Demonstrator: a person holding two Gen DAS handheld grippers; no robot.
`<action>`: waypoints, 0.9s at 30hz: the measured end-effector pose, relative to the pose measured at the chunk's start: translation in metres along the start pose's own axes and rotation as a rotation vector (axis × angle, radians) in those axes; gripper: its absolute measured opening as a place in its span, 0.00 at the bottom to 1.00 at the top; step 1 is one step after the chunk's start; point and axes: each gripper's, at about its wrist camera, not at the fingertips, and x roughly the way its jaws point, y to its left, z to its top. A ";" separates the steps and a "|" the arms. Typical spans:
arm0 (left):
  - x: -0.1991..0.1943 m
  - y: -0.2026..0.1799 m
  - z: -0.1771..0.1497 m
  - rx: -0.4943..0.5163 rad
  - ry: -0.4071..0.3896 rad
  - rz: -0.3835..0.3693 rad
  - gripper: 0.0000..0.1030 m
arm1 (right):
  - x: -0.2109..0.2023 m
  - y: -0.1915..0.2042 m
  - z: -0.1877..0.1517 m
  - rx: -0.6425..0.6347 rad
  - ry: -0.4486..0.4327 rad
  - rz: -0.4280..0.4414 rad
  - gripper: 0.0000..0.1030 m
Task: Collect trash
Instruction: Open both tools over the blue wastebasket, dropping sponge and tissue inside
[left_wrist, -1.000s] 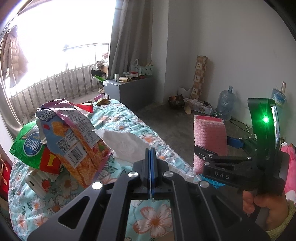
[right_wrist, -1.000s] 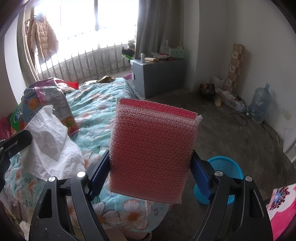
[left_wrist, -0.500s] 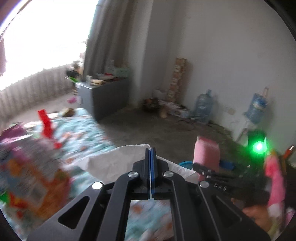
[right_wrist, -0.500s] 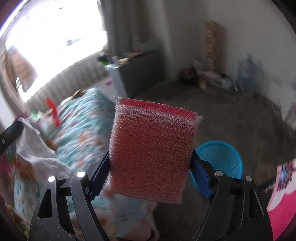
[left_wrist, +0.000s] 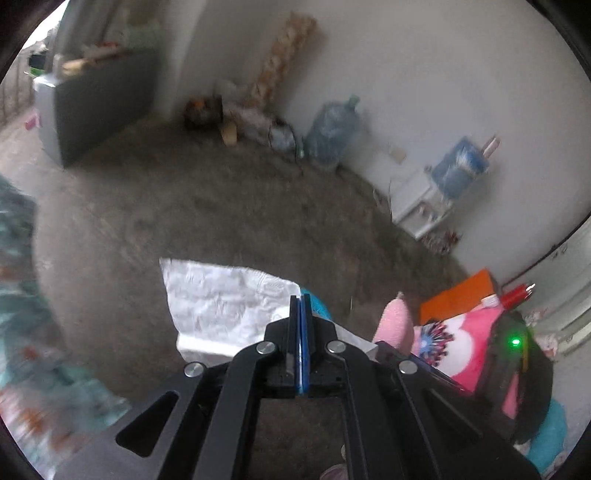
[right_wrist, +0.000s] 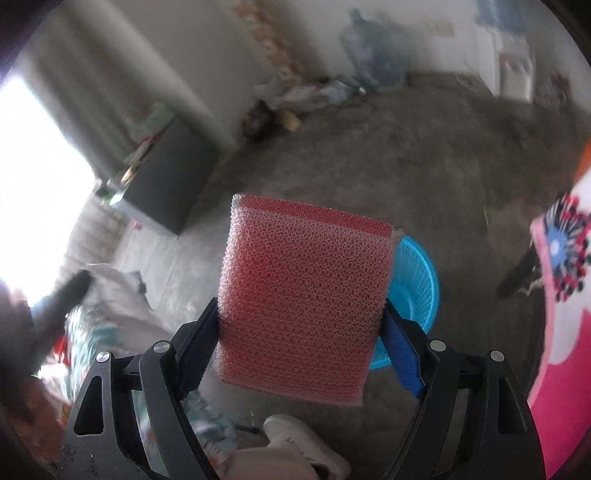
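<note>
The left gripper (left_wrist: 300, 300) has its jaws clenched on a white tissue (left_wrist: 221, 302), which spreads left of centre and hides most of the blue basket (left_wrist: 318, 308). The right gripper (right_wrist: 301, 325) grasps a pink bubble-wrap pad (right_wrist: 301, 295) at centre frame, covering the left side of the basket (right_wrist: 413, 291) on the floor (right_wrist: 424, 166). The bed (right_wrist: 96, 343) at lower left is blurred.

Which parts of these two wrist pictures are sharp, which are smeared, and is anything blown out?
Left wrist view: the left gripper and the white tissue it pinches are sharp; floor and bedding smear. Right wrist view: the right gripper and pink bubble-wrap pad are crisp, the blue basket fairly clear, the room blurred, the window blown out white.
</note>
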 end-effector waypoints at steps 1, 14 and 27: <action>0.018 0.001 0.002 -0.006 0.023 0.000 0.00 | 0.010 -0.008 0.001 0.022 0.016 -0.007 0.75; 0.167 0.008 -0.018 -0.089 0.291 0.089 0.32 | 0.121 -0.068 -0.001 0.173 0.185 -0.027 0.84; 0.055 -0.008 -0.021 -0.086 0.097 0.122 0.71 | 0.096 -0.065 -0.009 0.190 0.084 -0.038 0.87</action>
